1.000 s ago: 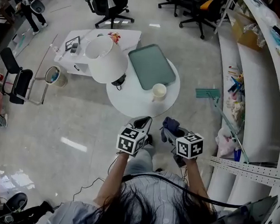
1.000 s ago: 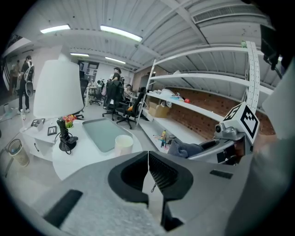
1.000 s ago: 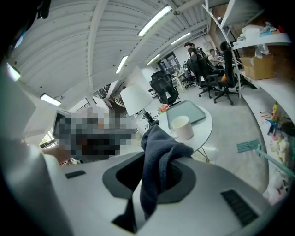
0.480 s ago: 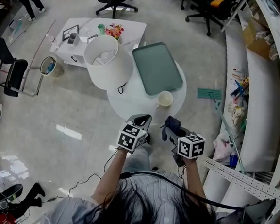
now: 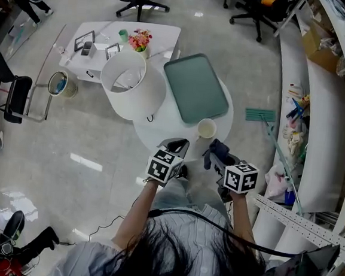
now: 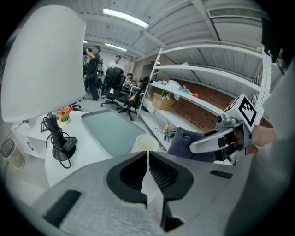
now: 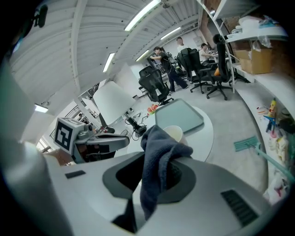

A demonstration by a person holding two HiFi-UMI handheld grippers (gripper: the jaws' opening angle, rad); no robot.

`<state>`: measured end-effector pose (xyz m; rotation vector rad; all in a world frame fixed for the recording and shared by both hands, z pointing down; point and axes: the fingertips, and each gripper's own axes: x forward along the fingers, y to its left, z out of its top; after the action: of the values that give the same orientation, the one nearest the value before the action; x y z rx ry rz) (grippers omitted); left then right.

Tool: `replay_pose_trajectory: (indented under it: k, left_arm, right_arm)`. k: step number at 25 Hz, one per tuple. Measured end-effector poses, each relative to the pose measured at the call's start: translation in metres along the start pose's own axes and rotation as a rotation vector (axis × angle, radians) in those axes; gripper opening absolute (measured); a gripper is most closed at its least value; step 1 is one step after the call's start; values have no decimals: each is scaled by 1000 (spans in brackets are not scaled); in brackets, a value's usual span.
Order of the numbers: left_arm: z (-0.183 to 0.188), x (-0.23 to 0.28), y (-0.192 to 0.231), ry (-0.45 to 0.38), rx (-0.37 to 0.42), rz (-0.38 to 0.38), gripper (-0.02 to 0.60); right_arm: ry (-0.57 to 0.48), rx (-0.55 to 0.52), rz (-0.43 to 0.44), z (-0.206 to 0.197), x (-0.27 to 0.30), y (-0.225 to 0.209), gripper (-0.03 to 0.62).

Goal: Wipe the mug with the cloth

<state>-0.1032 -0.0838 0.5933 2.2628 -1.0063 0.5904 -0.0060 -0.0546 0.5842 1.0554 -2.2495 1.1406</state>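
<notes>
A cream mug stands near the front edge of a round white table. It also shows in the left gripper view, as the mug just past the jaws. My right gripper is shut on a dark blue cloth, which drapes over the jaws as the cloth. The mug sits right behind the cloth there. My left gripper hovers at the table's near edge, left of the mug, jaws shut with nothing in them.
A green tray lies on the table behind the mug. A big white lamp shade overhangs the table's left side, its black base and cable on the tabletop. White shelving runs along the right. Office chairs stand farther back.
The table and mug have come nearer to both grippers in the head view. The right gripper with the cloth now sits just below the mug. Neither grip has changed.
</notes>
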Motion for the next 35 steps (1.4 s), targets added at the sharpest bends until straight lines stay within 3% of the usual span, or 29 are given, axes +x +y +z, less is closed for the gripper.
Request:
replay_pose_trajectory:
  k: [8, 18, 22, 29, 35]
  left_arm:
    - [0, 17, -3, 42, -31, -1, 20]
    - [16, 50, 17, 28, -189, 151, 21]
    - [16, 66, 19, 57, -220, 171, 23]
    - [7, 84, 28, 185, -171, 148, 50]
    - [0, 94, 28, 329, -40, 61, 80]
  right_arm:
    - [-10, -4, -24, 23, -8, -32, 80]
    - [100, -128, 81, 61, 9, -62, 80]
    - [152, -189, 126, 72, 22, -74, 80]
    - [288, -437, 204, 79, 51, -81, 80]
    - [412, -596, 358, 71, 79, -78, 80]
